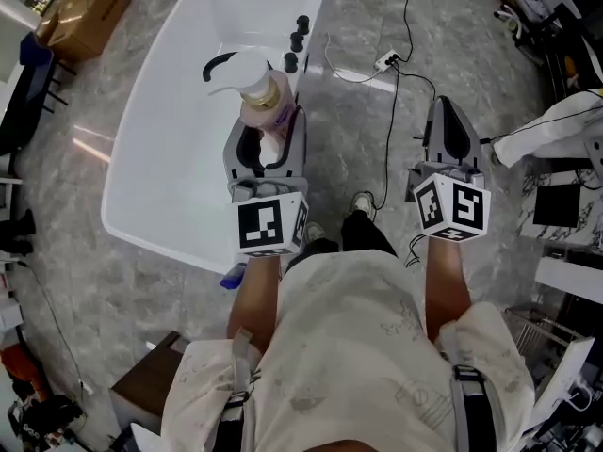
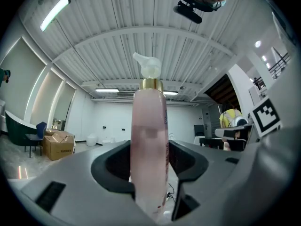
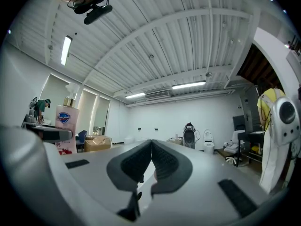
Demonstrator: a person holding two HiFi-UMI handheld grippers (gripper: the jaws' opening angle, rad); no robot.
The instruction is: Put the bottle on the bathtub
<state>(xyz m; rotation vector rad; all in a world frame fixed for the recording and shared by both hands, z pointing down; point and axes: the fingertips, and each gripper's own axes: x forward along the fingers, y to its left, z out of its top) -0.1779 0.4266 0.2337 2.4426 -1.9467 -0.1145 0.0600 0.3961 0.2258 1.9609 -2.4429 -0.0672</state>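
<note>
A grey marbled floor fills the head view, with a white bathtub (image 1: pixel 160 196) lying slantwise across its upper left and a cardboard box (image 1: pixel 83 12) beyond the tub's far left corner. Black faucet fittings (image 1: pixel 297 40) stand on the tub's right edge, and a white cable (image 1: pixel 396 139) trails over the floor just beside that edge. The left gripper (image 1: pixel 270 135) is clamped on a pink pump bottle (image 1: pixel 267 102), which stands upright between its jaws, over the tub close to the right edge and just short of the fittings; its base is hidden by the gripper, so I cannot tell whether it touches the tub. The right gripper (image 1: pixel 447 111) hangs over bare floor, well apart from the tub, jaws pressed together. In the left gripper view, a ribbed white ceiling with strip lights arches over a wide hall. The bottle (image 2: pixel 150 145) rises in the middle with its gold collar and white pump head on top, and the dark pads (image 2: pixel 113 168) of the gripper (image 2: pixel 150 166) press against both of its sides. The box (image 2: pixel 59 145) sits on the floor at the left. In the right gripper view, under the same ceiling, the gripper (image 3: pixel 151 147) is closed with pad against pad and nothing between. At the left edge the bottle (image 3: pixel 65 126) shows a blue label.
</note>
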